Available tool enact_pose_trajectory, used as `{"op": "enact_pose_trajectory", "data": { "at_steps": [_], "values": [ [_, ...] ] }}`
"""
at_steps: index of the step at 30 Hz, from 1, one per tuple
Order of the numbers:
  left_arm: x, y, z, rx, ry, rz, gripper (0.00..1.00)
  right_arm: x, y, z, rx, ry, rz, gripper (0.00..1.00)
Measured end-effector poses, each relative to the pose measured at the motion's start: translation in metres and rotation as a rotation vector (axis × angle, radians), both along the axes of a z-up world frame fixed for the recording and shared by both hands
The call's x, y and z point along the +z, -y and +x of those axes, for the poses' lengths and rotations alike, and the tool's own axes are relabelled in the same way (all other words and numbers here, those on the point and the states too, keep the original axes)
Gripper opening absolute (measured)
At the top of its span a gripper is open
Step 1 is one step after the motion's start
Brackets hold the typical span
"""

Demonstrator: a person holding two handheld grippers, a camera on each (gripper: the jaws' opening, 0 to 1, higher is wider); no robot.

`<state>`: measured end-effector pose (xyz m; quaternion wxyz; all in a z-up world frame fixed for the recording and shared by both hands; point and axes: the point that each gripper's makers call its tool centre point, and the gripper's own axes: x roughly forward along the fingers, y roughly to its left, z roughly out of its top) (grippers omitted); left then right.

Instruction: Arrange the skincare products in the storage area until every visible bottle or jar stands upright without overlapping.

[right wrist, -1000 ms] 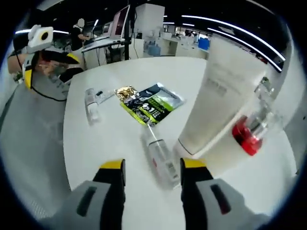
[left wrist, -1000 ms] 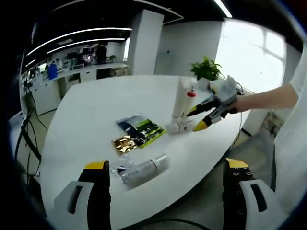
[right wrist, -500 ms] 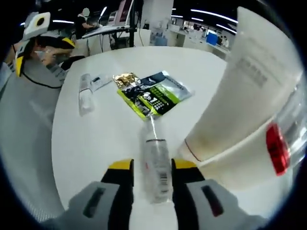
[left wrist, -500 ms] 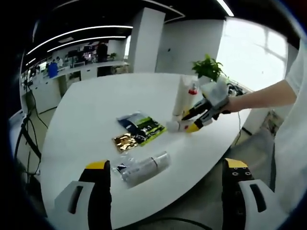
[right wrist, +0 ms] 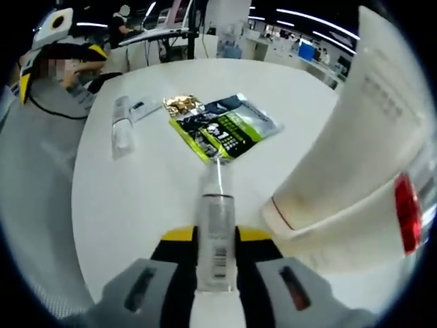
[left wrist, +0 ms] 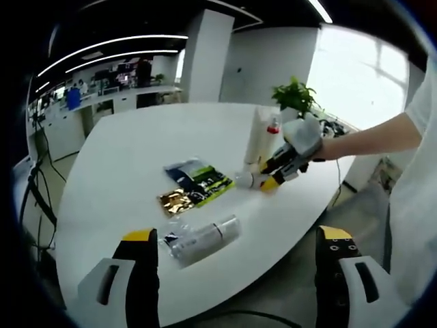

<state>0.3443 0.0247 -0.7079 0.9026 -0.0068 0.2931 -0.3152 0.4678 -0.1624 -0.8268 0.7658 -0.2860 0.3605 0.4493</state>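
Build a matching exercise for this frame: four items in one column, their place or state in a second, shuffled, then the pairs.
Items
1. small bottle
2. white tube
3. sachets
4. clear bottle

States
A. standing upright on its cap
B. lying flat mid-table, green and gold packs
C. lying between the right gripper's jaws
D. lying on its side near the table edge, ahead of the left gripper

Pairs: 1-C, 2-A, 3-B, 4-D
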Motion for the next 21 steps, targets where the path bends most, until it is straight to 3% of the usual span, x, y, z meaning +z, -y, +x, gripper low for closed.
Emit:
{"op": "enact_pose_trajectory", "data": {
  "at_steps": [8, 12, 18, 21],
  "values": [
    [0.001, 0.001, 0.000, 0.000, -0.002, -0.010, 0.94, 0.000, 0.001, -0.002, -0.028, -0.012, -0.008, 0.19],
    [0.003, 0.000, 0.001, 0.011, -0.015, -0.035, 0.94, 0.001, 0.000, -0.010, -0.060, -0.048, 0.022, 0.19],
    [0.005, 0.011, 0.005, 0.011, -0.054, -0.107, 0.94, 0.011, -0.007, -0.028, -0.097, -0.085, 0.120, 0.19],
    [0.006, 0.019, 0.004, -0.015, -0.054, -0.110, 0.94, 0.018, -0.011, -0.033, -0.133, -0.098, 0.189, 0.19]
  ]
}}
